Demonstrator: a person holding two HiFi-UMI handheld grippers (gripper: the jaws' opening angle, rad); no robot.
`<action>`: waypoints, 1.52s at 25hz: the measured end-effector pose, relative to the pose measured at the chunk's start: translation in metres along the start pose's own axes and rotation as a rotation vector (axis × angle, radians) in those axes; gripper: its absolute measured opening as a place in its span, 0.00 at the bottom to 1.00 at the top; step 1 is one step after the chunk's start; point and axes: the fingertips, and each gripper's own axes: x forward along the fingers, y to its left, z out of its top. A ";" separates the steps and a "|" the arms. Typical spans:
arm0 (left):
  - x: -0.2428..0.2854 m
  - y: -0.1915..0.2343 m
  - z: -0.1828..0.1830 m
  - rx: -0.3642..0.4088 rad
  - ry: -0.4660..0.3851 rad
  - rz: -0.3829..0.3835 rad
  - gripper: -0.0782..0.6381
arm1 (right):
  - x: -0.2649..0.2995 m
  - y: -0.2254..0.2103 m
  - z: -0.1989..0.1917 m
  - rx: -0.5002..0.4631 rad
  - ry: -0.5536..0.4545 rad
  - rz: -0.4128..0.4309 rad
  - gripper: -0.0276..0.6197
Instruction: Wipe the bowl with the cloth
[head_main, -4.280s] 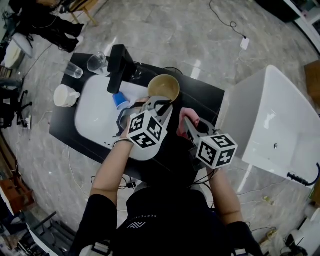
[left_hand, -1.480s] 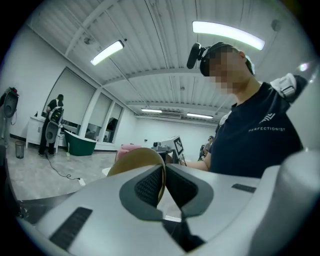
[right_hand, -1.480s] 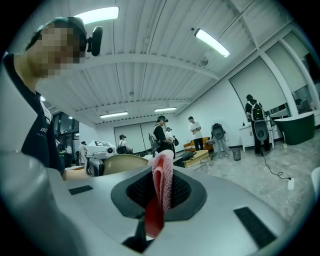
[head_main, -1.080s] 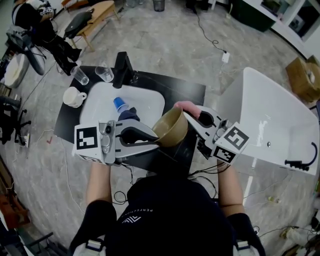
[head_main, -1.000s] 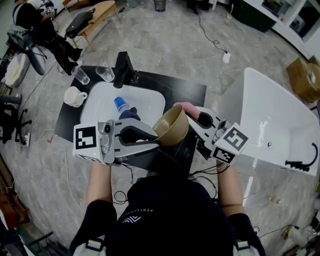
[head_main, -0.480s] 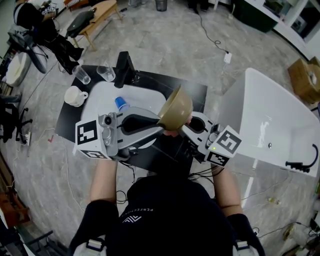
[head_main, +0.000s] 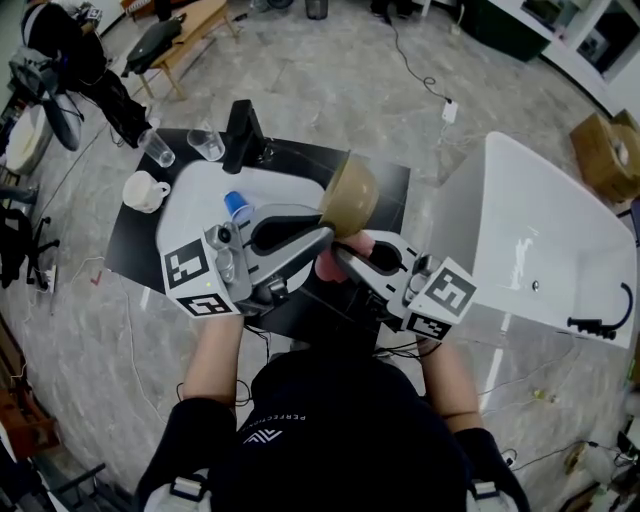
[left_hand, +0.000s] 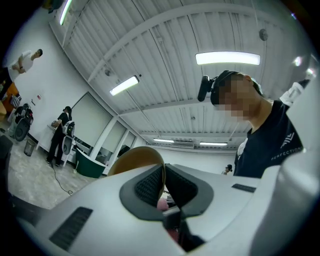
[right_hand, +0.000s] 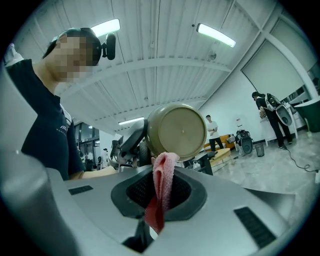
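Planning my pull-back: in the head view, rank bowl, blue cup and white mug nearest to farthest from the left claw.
1. Bowl, gripped by the left claw.
2. Blue cup, in the sink.
3. White mug, left of the sink.

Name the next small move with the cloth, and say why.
Probably ease the right tool forward to press the cloth onto the bowl's underside and rub. The left tool grips the bowl's rim, its base turned toward the cloth, whose tip shows right by the bowl's lower edge.
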 end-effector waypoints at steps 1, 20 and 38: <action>-0.001 0.003 -0.002 0.009 0.007 0.019 0.14 | 0.000 0.001 0.000 -0.002 0.001 0.002 0.11; -0.015 0.026 -0.036 0.006 0.076 0.178 0.14 | -0.003 0.005 0.015 -0.094 0.029 -0.041 0.11; -0.029 0.041 -0.064 -0.032 0.103 0.292 0.14 | -0.019 -0.013 0.044 -0.052 -0.129 -0.143 0.11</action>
